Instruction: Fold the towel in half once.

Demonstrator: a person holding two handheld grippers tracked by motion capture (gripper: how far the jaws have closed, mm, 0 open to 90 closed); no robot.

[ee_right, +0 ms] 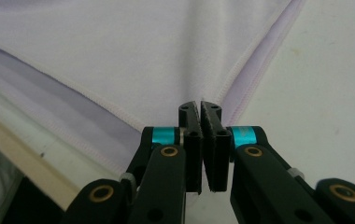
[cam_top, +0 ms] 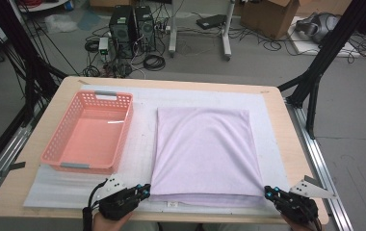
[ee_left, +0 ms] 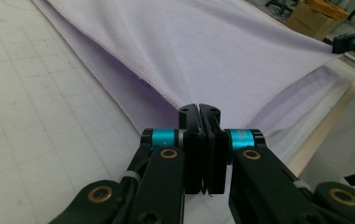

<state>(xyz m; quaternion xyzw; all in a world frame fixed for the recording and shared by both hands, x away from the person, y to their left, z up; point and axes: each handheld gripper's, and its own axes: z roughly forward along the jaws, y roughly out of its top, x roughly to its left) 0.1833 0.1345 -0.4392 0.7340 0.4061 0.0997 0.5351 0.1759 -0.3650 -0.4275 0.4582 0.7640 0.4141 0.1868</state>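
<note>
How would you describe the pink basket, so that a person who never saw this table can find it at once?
Look at the wooden table covered by a white foam mat. On the mat's left half, beside the folded lilac cloth, stands the basket. It is the only rigid thing there: salmon-pink plastic, rectangular, with perforated walls, grey handles and nothing inside.

left claw low at near edge, jaws pressed together, hand behind it. right claw likewise clamped tight, angled inward.
</note>
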